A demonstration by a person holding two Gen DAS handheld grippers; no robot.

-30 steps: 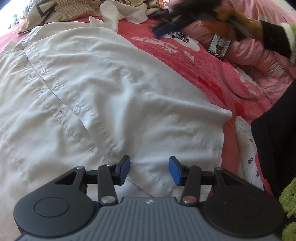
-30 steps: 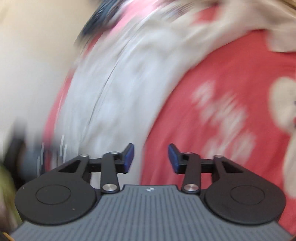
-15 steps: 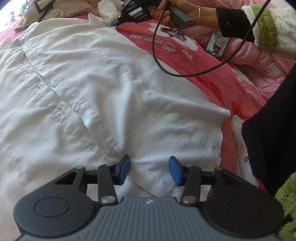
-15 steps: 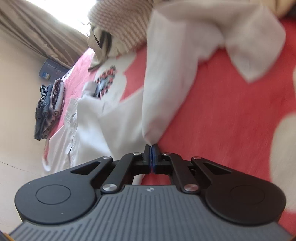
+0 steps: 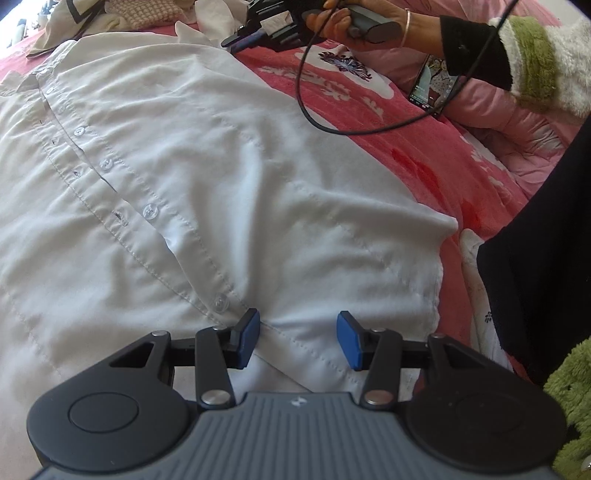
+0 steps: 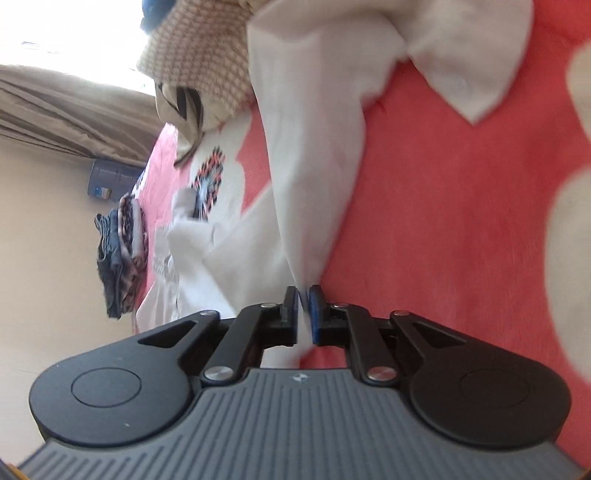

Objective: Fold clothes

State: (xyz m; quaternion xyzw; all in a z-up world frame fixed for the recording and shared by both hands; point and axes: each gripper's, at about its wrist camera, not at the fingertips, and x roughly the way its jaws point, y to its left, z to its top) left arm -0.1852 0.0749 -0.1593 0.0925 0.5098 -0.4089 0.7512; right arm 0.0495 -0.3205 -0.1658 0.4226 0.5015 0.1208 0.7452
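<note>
A white button-up shirt [image 5: 221, 166] lies spread flat on a red blanket [image 5: 424, 158], placket running diagonally. My left gripper [image 5: 297, 332] hovers open over the bottom of the placket near the hem, with cloth below its blue pads [image 5: 247, 338] but not pinched. At the far end, a hand holds my right gripper [image 5: 240, 37] by the shirt's shoulder. In the right wrist view the right gripper [image 6: 303, 306] pinches the edge of the shirt's sleeve [image 6: 314, 166]; its jaws are opening slightly, with the white cloth still between the pads.
A pile of loose clothes [image 5: 140, 14] lies past the collar. A phone [image 5: 430, 86] rests on a pink quilt [image 5: 498, 118], and a black cable [image 5: 306, 107] trails across the blanket. Folded garments [image 6: 122, 258] are stacked at the bed's far edge. A dark-clothed body [image 5: 546, 258] stands on the right.
The right gripper swung in over the blanket, rolled, and closed on the sleeve edge near the shoulder; its pads now stand a little apart around the cloth. The left gripper stayed still.
</note>
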